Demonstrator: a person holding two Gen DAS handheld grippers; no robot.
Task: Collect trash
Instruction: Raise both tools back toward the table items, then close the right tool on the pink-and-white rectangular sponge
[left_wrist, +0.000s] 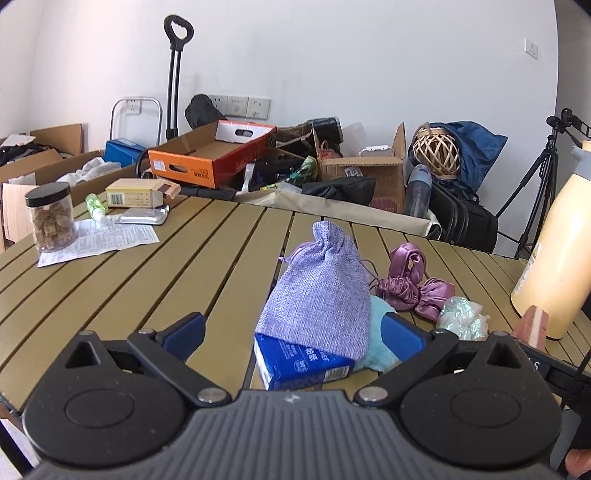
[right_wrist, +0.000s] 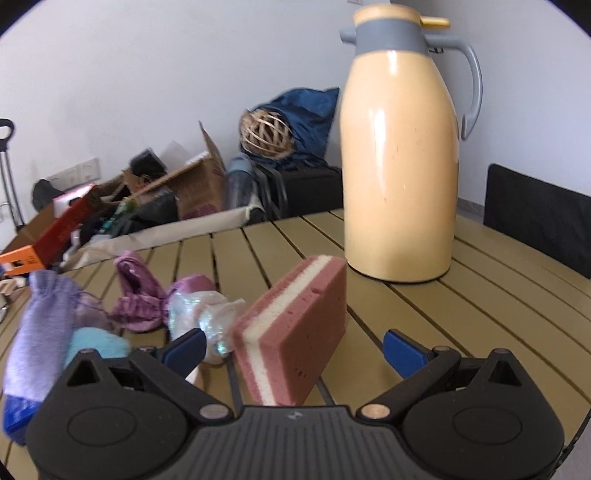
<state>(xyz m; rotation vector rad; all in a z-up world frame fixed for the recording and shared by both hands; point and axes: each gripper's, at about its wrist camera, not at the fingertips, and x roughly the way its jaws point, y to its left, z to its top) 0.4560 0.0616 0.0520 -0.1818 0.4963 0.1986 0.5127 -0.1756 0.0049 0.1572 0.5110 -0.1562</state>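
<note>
My left gripper (left_wrist: 295, 332) is open over the slatted table, its blue pads either side of a blue carton (left_wrist: 301, 363) lying under a lilac burlap pouch (left_wrist: 319, 295). A light blue fuzzy item (left_wrist: 380, 332) touches the right pad. Beyond lie a purple satin scrunchie (left_wrist: 413, 288) and a crumpled iridescent wrapper (left_wrist: 461, 319). My right gripper (right_wrist: 295, 347) is open around a pink-and-white sponge (right_wrist: 295, 332) standing tilted on edge; neither pad touches it. The wrapper (right_wrist: 207, 314), scrunchie (right_wrist: 140, 295) and pouch (right_wrist: 40, 332) lie to its left.
A tall cream thermos jug (right_wrist: 400, 155) stands on the table (right_wrist: 480, 314) behind the sponge. At the far left are a jar (left_wrist: 50, 218), printed paper (left_wrist: 99, 240), a foil pack (left_wrist: 142, 218), a small green bottle (left_wrist: 95, 206) and a box (left_wrist: 135, 195). Cardboard boxes and bags crowd the floor.
</note>
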